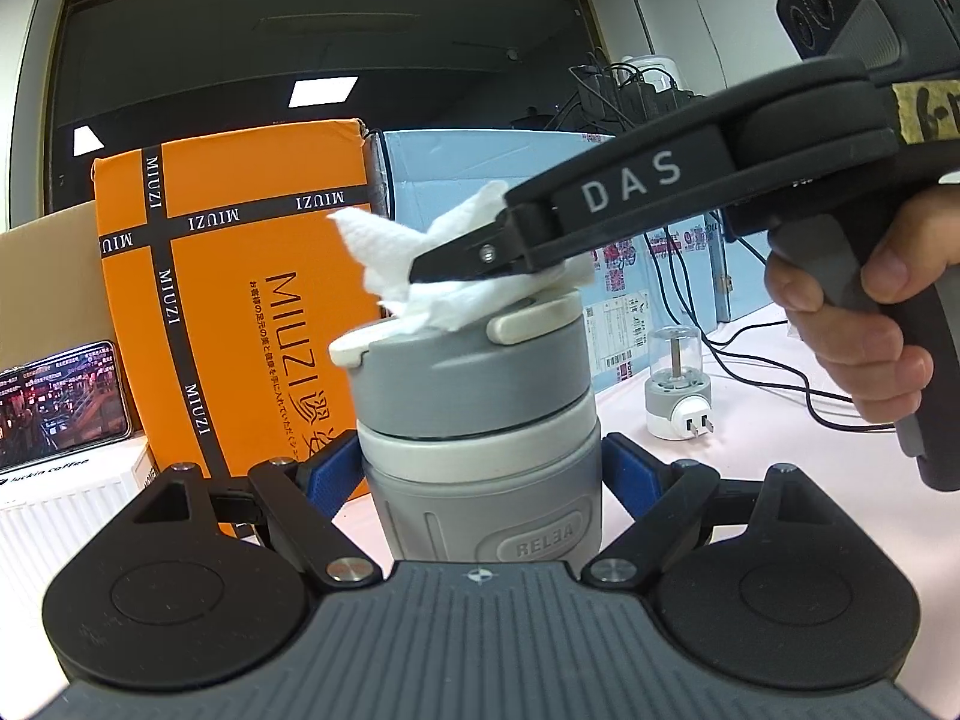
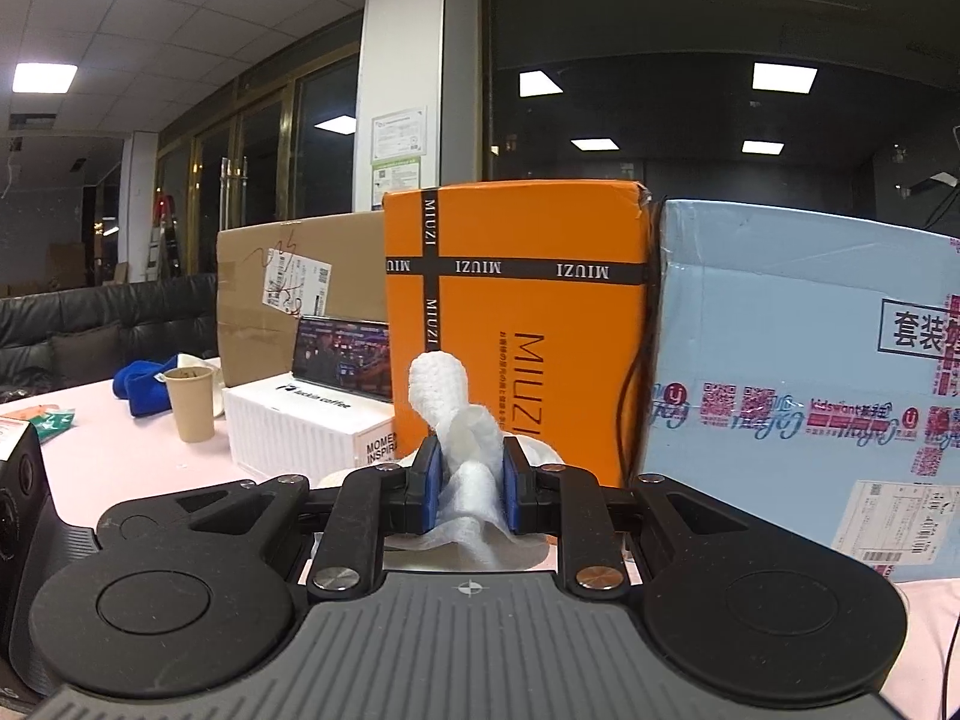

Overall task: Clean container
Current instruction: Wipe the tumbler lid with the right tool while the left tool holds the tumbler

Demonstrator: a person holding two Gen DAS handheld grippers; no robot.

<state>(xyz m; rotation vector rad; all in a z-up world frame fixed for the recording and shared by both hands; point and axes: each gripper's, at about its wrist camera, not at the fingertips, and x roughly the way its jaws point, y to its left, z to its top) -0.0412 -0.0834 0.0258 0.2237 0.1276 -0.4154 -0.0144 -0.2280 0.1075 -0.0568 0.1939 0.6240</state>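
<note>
A grey and white insulated container (image 1: pixel 480 438) with a flip lid stands upright on the pale pink table. My left gripper (image 1: pixel 480 480) is shut on its body, a blue pad on each side. My right gripper (image 1: pixel 444 261) comes in from the right, held by a hand (image 1: pixel 858 324), and is shut on a white paper towel (image 1: pixel 420 264) that lies on the container's lid. In the right wrist view the towel (image 2: pixel 471 456) is pinched between the blue pads of the right gripper (image 2: pixel 471 483) and sticks up crumpled; the container is hidden below.
Behind the container stand an orange MIUZI box (image 1: pixel 240 300), a light blue carton (image 2: pixel 804 372) and a brown carton (image 2: pixel 288 294). A phone (image 1: pixel 60 402) leans on a white box (image 2: pixel 300 432). A paper cup (image 2: pixel 191 405), a plug-in device (image 1: pixel 678 384) and cables (image 1: pixel 780 372) lie around.
</note>
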